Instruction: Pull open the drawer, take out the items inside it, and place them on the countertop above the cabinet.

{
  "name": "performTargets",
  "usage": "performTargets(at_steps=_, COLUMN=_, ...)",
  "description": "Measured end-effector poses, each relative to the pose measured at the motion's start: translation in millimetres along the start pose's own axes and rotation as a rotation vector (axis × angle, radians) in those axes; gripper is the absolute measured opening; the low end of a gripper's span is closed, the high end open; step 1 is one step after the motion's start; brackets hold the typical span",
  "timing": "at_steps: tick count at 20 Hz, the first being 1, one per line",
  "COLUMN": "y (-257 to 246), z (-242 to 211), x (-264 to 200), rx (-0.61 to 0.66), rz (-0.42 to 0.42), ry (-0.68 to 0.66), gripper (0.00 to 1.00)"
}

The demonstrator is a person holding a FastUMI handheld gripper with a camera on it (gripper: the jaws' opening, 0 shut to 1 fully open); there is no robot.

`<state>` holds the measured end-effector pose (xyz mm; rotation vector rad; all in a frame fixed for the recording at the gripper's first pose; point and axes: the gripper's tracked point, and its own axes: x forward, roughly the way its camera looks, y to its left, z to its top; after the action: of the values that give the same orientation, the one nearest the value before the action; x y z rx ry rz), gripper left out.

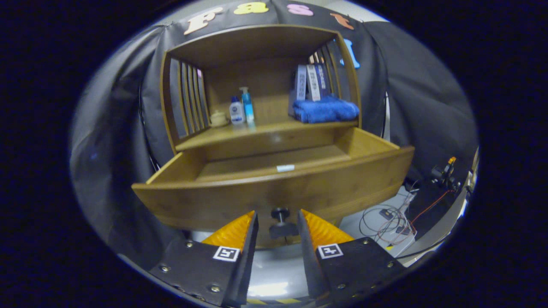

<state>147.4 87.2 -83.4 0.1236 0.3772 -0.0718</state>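
Right in front of me, my gripper (278,216) has its fingers spread apart, holding nothing. The drawer's dark knob (280,222) sits in the gap between the fingertips, and I can't see either finger touching it. Just past the tips, the wooden drawer (239,199) stands pulled out from the cabinet, its curved front facing me. Looking inside, I see a small white item (285,168) lying on the drawer floor near the front wall, about midway across. Above that, the countertop (274,130) carries a small cream jar (218,118), a white bottle (236,111) and a blue pump bottle (247,105) on one side, a folded blue towel (326,109) on the other, with upright books (311,81) behind the towel. Off beside the cabinet, loose cables (391,220) lie on the floor.
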Motion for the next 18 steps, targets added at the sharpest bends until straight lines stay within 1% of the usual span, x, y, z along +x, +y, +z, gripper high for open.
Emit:
performTargets(at_steps=3, y=3.3, z=43.4, x=13.8, rx=-0.014, rz=-0.009, ry=-0.049, gripper=0.52)
performTargets(at_steps=6, y=2.0, z=66.8, x=46.3, rx=-0.005, rz=-0.041, ry=-0.020, gripper=0.60)
performTargets(at_steps=8, y=-1.5, z=76.7, x=72.8, rx=0.006, rz=-0.065, ry=0.020, gripper=0.69)
performTargets(at_steps=9, y=-1.8, z=81.7, x=84.7, rx=0.016, rz=-0.078, ry=0.045, gripper=0.72)
performTargets(at_steps=10, y=-2.0, z=84.2, x=96.6, rx=0.021, rz=-0.085, ry=0.070, gripper=0.72)
performTargets(at_steps=13, y=-1.0, z=78.5, x=134.4, rx=0.007, rz=-0.093, ry=0.202, gripper=0.72)
performTargets(at_steps=18, y=-2.5, z=31.9, x=172.0, rx=-0.030, rz=-0.147, ry=0.522, gripper=0.72)
